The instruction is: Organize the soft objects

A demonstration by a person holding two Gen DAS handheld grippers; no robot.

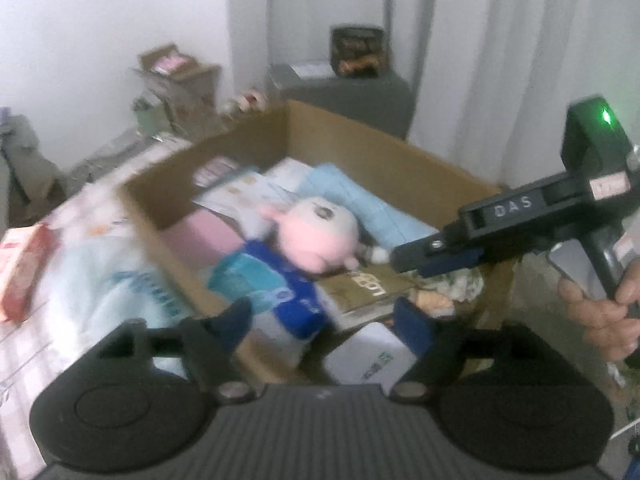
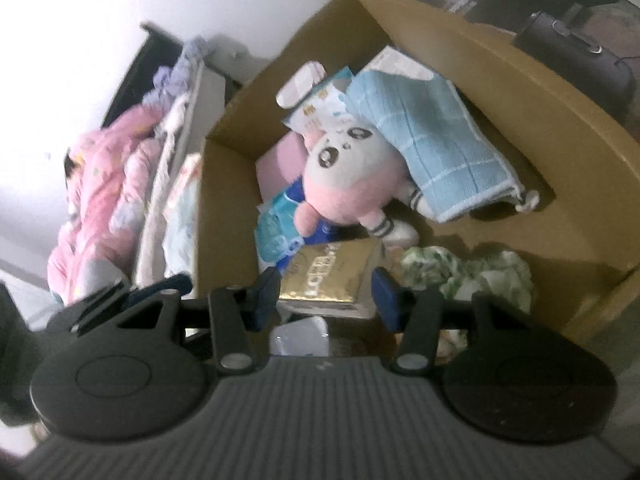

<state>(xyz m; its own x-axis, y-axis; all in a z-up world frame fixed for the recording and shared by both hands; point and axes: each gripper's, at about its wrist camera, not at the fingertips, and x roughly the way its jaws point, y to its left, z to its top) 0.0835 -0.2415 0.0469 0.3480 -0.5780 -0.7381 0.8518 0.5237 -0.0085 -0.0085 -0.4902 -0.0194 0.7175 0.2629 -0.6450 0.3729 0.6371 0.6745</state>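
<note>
My left gripper (image 1: 324, 316) is black, with a ribbed grey deck between two round black discs, silver screw heads at the finger pivots and dark blue pads on the fingers. My right gripper (image 2: 326, 294) is built the same; seen from the left wrist, its black bar reads "DAS" in white, with a green light glowing on the block above that lettering.

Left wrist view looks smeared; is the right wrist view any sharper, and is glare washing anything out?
Left wrist view: motion blur smears the pink-and-white plush toy and brown cardboard box. Right wrist view: sharper, though the white wall is blown out.
</note>
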